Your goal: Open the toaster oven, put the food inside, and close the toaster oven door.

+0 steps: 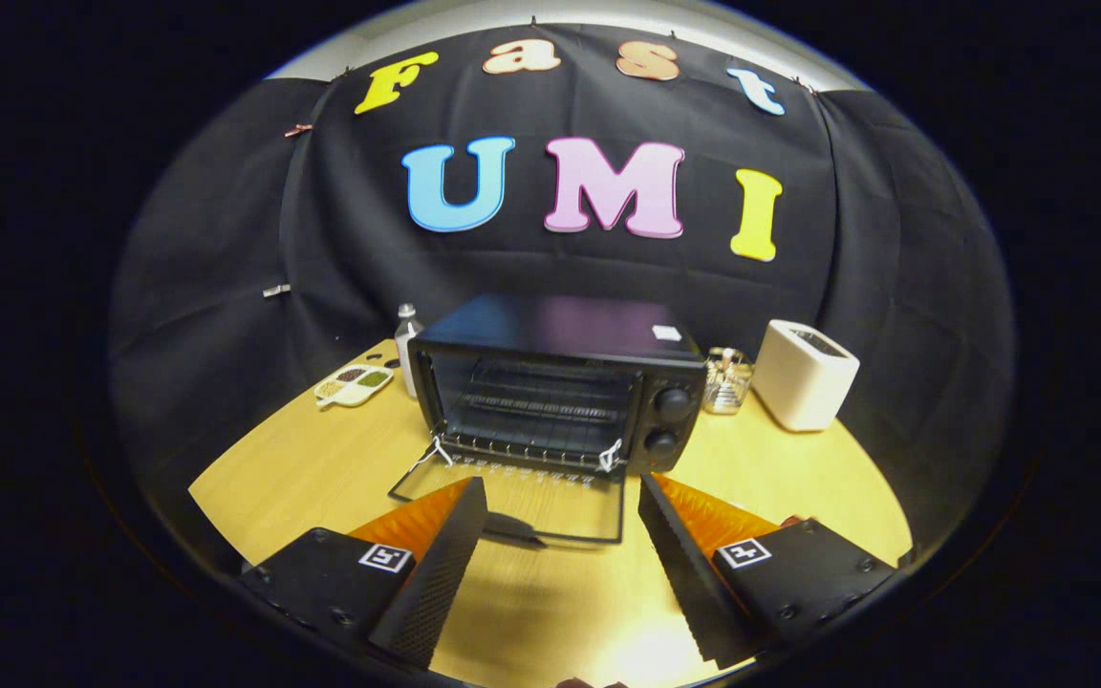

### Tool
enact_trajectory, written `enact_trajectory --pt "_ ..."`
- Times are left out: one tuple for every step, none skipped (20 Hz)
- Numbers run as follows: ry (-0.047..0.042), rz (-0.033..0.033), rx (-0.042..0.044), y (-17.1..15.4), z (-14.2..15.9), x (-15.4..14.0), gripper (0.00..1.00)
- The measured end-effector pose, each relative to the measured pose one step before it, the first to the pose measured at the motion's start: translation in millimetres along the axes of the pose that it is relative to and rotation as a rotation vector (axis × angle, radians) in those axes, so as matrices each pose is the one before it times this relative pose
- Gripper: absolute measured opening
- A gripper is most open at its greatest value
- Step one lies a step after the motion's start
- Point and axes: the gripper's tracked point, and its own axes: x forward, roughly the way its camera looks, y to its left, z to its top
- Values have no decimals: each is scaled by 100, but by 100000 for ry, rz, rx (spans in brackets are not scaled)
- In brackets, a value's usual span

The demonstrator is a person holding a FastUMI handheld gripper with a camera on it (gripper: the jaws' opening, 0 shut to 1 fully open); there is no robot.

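Gripper view: I see the gripper [562,506] sitting above the desk [302,468] with its jaws spread wide, nothing between them but bare desk and the front edge of the oven door. No contact with anything.

Toaster oven [560,382] is straight ahead of the jaws, upright on the desk, black box with two round knobs [670,401] stacked on its right front. Its glass door [522,502] is folded down flat onto the desk in front of the oven, hinged at the oven's lower front edge, and its front handle bar lies just ahead of the jaw tips, between them. Wire rack [536,406] visible inside the oven cavity; I can't tell whether any food sits on it.

Left of the toaster oven: a small bottle [406,349] stands just beside its left rear corner, and further left a divided snack tray [353,385] with brown and green fillings lies on the desk, well apart from the jaws.

Right of the toaster oven: a shiny glass jar [727,379] close against the oven's side, then a white slot toaster [804,375] beyond it near the desk's edge.
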Motion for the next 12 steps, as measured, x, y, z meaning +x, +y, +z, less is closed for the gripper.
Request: enact_trajectory --pt "-2641 -830 -988 -1098 1044 -683 99" --pt "-2281 -734 -1064 -1113 1016 -608 98" --pt "-1559 -1102 -846 -1231 771 -420 98" --pt "-892 -987 -198 -1246 553 -329 97" --pt "-432 -809 464 -1154 433 -155 98" --pt "-142 -962 1086 -1211 387 -124 98" --pt "39 -999 1314 -1214 184 -14 98" --pt "416 -1242 1109 -1326 -21 92 98" --pt "1266 -934 1118 -1270 -244 301 98" --pt "1780 -243 1359 -1081 -385 213 98" --pt "2164 309 1495 -1058 -512 399 98" --pt "2382 254 1196 -1067 -640 297 98"
